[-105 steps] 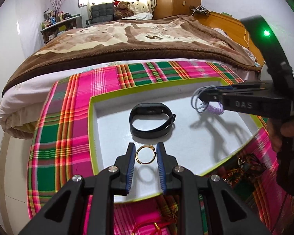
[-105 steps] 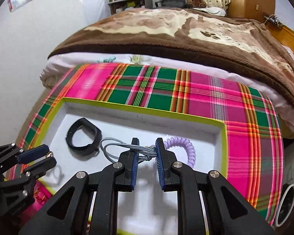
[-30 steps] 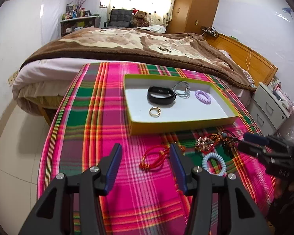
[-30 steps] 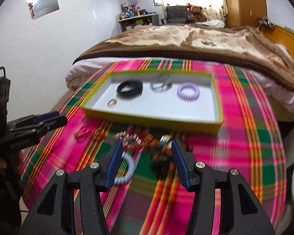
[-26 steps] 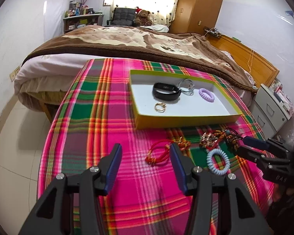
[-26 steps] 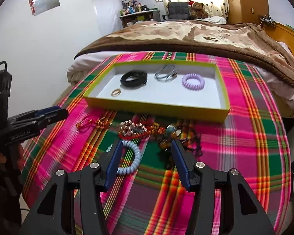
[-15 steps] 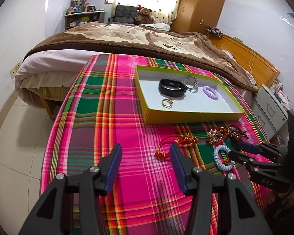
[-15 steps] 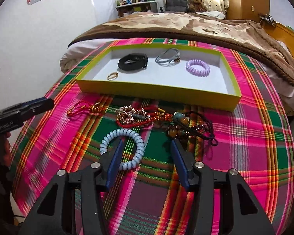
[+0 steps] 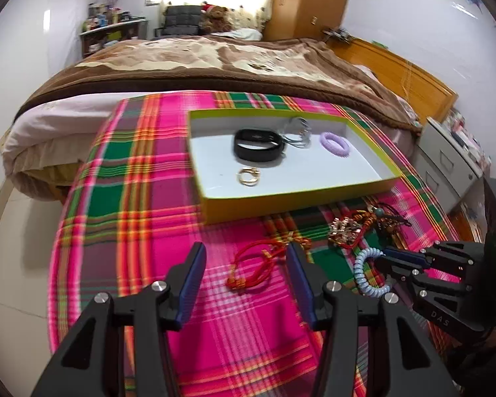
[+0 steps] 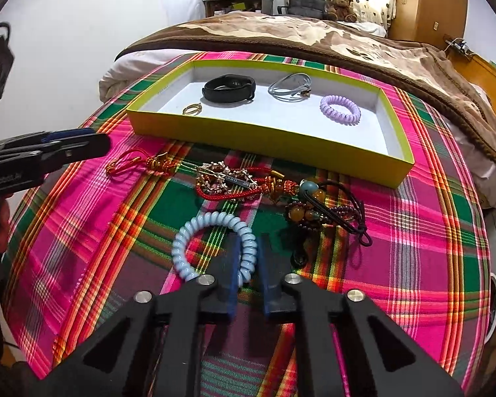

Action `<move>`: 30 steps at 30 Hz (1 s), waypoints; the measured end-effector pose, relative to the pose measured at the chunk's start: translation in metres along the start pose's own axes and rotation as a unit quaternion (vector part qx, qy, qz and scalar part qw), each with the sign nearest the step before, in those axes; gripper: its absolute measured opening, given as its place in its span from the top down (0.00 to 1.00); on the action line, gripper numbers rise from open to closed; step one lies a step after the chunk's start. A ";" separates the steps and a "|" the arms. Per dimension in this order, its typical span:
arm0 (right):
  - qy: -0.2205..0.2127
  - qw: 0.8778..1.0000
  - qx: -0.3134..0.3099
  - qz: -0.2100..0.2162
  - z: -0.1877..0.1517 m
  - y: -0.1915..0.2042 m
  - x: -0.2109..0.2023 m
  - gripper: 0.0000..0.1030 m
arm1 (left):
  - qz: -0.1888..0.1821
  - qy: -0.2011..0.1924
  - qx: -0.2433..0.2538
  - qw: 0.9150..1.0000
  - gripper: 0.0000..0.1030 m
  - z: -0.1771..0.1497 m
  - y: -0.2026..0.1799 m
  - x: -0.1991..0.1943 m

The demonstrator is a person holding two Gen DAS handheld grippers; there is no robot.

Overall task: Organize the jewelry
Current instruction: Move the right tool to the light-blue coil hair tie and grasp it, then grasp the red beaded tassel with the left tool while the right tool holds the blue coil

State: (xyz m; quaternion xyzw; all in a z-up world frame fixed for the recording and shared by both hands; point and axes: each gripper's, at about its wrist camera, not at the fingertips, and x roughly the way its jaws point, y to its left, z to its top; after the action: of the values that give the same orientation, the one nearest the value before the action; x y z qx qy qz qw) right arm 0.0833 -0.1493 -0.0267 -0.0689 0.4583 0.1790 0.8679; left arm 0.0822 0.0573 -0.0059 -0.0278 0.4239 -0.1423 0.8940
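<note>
Pale blue coil bracelet [image 10: 215, 244], a ring of glossy telephone-cord spirals, lying flat on the plaid cloth [image 10: 82, 231] at 6 o'clock in the right wrist view, pinched on its right-hand arc between the blue pads of the right gripper [image 10: 248, 264], fingers drawn in close against the coil. Same bracelet [image 9: 367, 273] at 3 o'clock in the left wrist view, tip of the right gripper [image 9: 400, 259] laid across it.

Beyond it, toward 12 o'clock: rhinestone clip with red cord [image 10: 228, 178], amber bead bracelet with dark cord [image 10: 317, 211] at 2 o'clock of the coil, and red knotted cord bracelet [image 10: 139, 163] at 10 o'clock. Farther up, yellow-rimmed tray [image 10: 274, 139] holding gold ring [image 10: 192, 109], black band [image 10: 229, 88], grey hair tie [image 10: 291, 92] and lilac coil [image 10: 340, 107], all apart from one another save the band and grey tie, which look touching in the left view.

Left gripper [image 9: 244, 281] spread wide above the cloth, the red cord bracelet [image 9: 261, 264] seen between its fingers, not touched.

Against half a second ago: right fingers gone from wide apart and short of the blue coil to closed on its rim; left gripper as open as before, red cord now more centred between its pads
</note>
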 end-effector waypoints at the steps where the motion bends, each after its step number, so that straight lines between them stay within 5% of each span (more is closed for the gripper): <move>1: -0.002 1.000 0.006 0.003 -0.001 -0.002 -0.001 0.90 | -0.006 0.004 0.005 1.000 0.49 0.001 -0.002 0.002; 12: -0.026 0.998 0.053 0.022 -0.006 -0.025 -0.022 0.91 | -0.016 0.029 0.048 0.998 0.49 0.004 -0.018 0.026; 24: -0.039 0.997 0.064 0.031 -0.008 -0.031 -0.032 0.91 | 0.042 0.034 0.106 0.993 0.49 0.006 -0.032 0.042; 30: -0.040 0.996 0.068 0.034 -0.009 -0.032 -0.032 0.91 | 0.041 0.035 0.109 0.993 0.49 0.009 -0.034 0.045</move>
State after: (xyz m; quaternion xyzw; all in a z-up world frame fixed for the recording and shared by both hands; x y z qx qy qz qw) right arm 0.0718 -0.1897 -0.0066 0.0134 0.4364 0.1791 0.8816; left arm 0.1082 0.0113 -0.0283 0.0923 0.4373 -0.1518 0.8816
